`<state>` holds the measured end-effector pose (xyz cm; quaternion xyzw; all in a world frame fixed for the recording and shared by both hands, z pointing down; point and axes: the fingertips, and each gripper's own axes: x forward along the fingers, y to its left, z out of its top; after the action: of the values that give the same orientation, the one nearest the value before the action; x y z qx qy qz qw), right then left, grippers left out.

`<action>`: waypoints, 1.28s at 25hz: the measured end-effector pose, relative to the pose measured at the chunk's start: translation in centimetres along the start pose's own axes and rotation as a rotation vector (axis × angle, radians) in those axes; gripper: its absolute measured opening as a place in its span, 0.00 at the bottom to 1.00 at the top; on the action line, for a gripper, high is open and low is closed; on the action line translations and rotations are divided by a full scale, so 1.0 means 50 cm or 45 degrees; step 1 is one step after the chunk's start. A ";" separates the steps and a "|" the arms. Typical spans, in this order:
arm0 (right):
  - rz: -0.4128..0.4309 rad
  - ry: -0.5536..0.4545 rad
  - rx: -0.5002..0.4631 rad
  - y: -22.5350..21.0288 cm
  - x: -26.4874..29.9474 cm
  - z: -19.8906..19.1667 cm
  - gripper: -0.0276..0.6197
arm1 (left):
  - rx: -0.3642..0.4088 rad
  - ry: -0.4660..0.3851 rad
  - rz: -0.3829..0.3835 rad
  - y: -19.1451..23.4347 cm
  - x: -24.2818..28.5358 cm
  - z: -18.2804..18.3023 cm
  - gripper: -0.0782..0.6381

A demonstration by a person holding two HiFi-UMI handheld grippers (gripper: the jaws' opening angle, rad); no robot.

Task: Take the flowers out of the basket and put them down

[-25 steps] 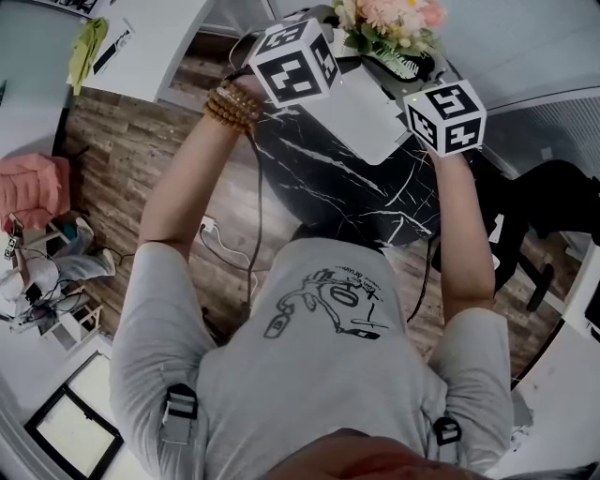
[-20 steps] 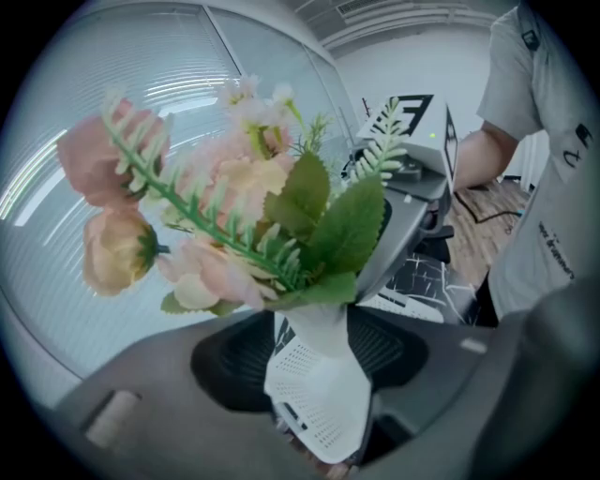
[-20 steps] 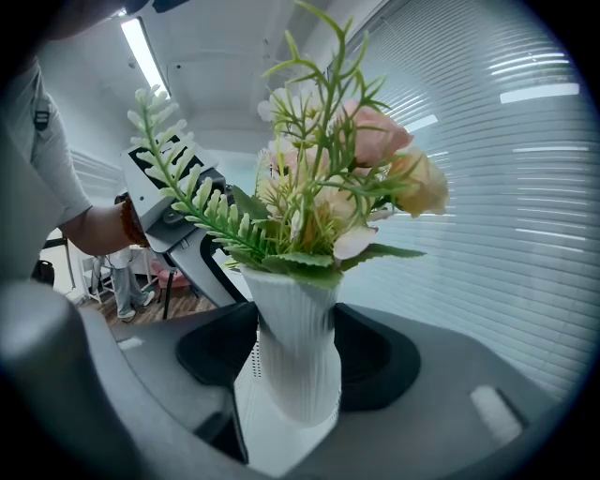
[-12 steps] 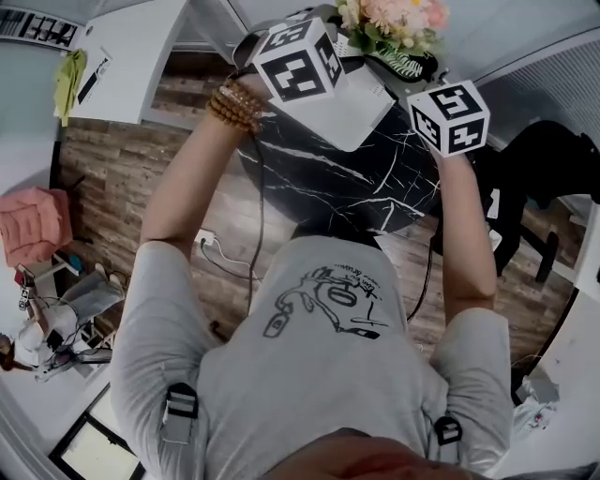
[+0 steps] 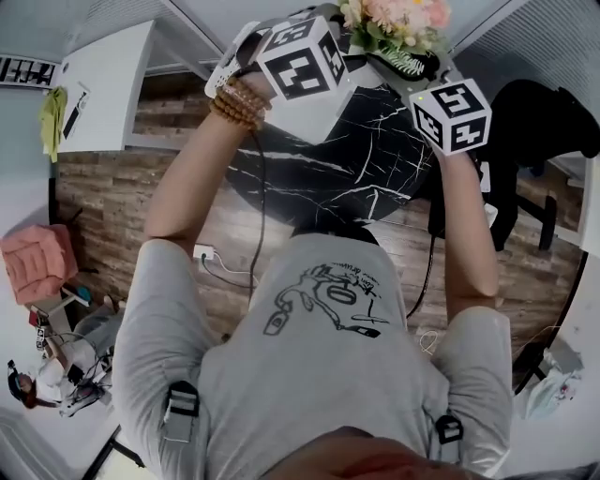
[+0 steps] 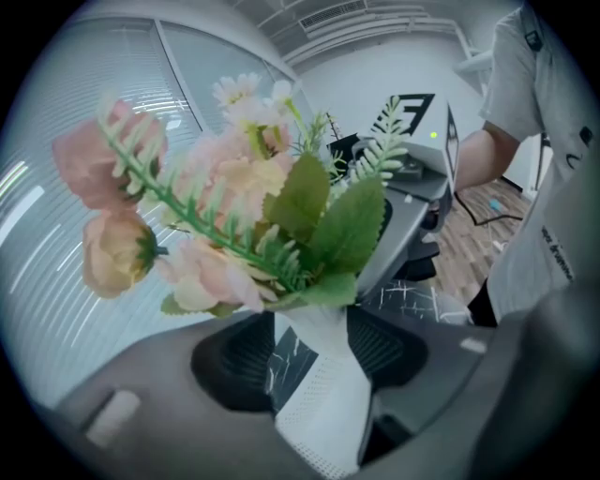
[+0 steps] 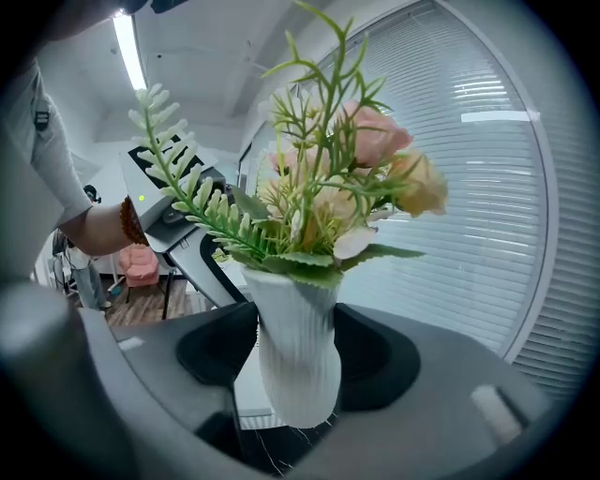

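Note:
A bunch of pink and cream flowers [image 5: 392,19] with green fern sprigs stands in a white ribbed vase [image 7: 295,347]. The vase is held in the air above a black marble table [image 5: 361,173]. My left gripper [image 6: 314,356] is shut on the vase [image 6: 323,389] from one side, and its marker cube [image 5: 298,58] shows left of the flowers. From the opposite side my right gripper [image 7: 295,352] is shut on the same vase, with its cube [image 5: 451,114] at the right. No basket shows in any view.
A white flat sheet or device [image 5: 323,112] lies on the table under the left gripper. A black chair [image 5: 539,112] stands at the right and a white desk [image 5: 103,84] at the left. Window blinds [image 7: 497,187] lie behind the flowers. Cables [image 5: 225,262] trail on the wooden floor.
The room has swung round under the head view: desk and pink seat slid down-left, the chair came further in. Both grippers stay on the vase.

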<state>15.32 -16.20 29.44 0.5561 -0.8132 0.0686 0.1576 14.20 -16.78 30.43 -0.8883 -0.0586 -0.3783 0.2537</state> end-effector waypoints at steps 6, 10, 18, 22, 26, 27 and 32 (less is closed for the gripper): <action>-0.079 0.011 0.024 -0.053 -0.083 -0.028 0.45 | 0.054 -0.035 -0.047 -0.026 0.050 0.085 0.45; -0.133 0.017 0.045 -0.088 -0.137 -0.052 0.45 | 0.091 -0.060 -0.085 -0.045 0.088 0.139 0.45; -0.195 0.023 0.076 -0.133 -0.214 -0.095 0.45 | 0.132 -0.082 -0.138 -0.082 0.143 0.211 0.45; -0.194 0.014 0.087 -0.138 -0.225 -0.104 0.45 | 0.135 -0.077 -0.146 -0.090 0.152 0.220 0.45; -0.188 0.013 0.087 -0.138 -0.221 -0.109 0.45 | 0.127 -0.074 -0.143 -0.090 0.156 0.215 0.45; -0.186 0.014 0.089 -0.137 -0.219 -0.111 0.45 | 0.125 -0.072 -0.143 -0.091 0.157 0.213 0.45; -0.168 0.025 0.099 -0.134 -0.209 -0.137 0.45 | 0.104 -0.065 -0.154 -0.103 0.175 0.195 0.45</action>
<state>26.20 -7.51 31.97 0.6134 -0.7700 0.0949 0.1479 25.12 -8.27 32.96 -0.8814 -0.1340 -0.3674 0.2650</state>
